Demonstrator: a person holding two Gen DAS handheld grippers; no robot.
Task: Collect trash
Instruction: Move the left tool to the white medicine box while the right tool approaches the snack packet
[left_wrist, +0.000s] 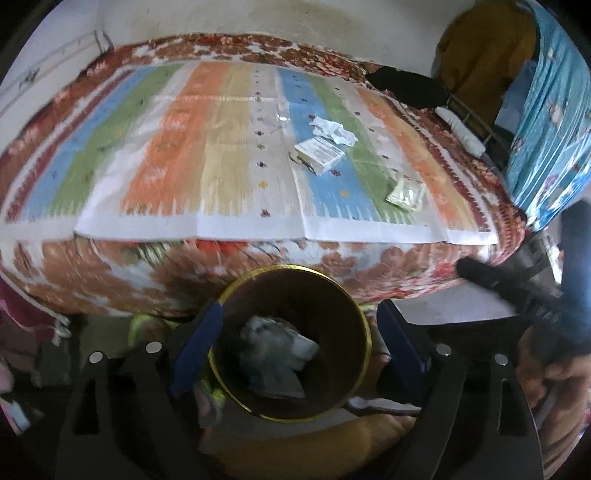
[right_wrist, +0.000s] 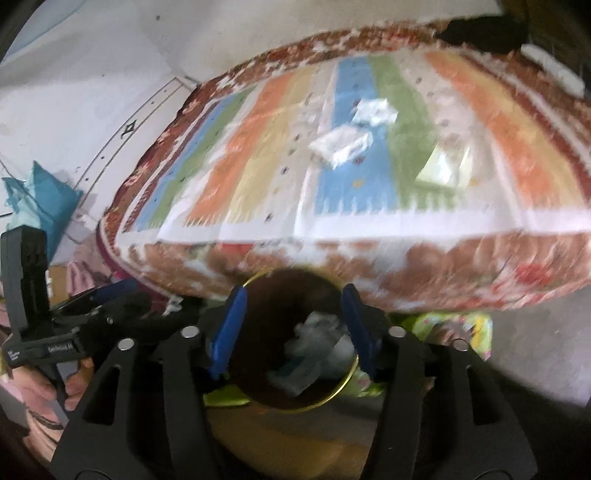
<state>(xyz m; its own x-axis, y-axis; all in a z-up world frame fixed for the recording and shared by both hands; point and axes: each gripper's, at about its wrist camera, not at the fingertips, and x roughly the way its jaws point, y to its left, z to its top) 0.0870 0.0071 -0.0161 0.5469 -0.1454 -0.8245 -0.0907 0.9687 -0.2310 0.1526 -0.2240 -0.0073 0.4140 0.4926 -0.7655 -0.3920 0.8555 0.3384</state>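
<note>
Looking down both wrist views, a round dark bin with a brass-coloured rim (left_wrist: 291, 343) sits low in centre frame, below the near edge of the bed, already holding a heap of crumpled pale paper and plastic (left_wrist: 275, 360). Both tools hang over it with nothing between the blue fingers: the left gripper (left_wrist: 295, 354) spread wide either side of the rim, the right gripper (right_wrist: 291, 330) likewise parted.

More rubbish lies up on the striped multicoloured bedspread (left_wrist: 177, 155), right of centre: a crumpled white tissue (left_wrist: 332, 131), a flat white printed packet (left_wrist: 319, 153) just below it, and a pale green wrapper (left_wrist: 406, 194) nearer the right edge, apart from the other two. All of it looks featherlight and soft. Judging by that, the tissue should crush easily at its bunched middle, while the packet and wrapper want pinching at an edge, and the glossy wrapper may slip.

Motion blur smears the right view badly, so the packet's print is unreadable. How deep the bin runs is hidden, and the bed's far corner is covered by a dark shape I cannot identify.
</note>
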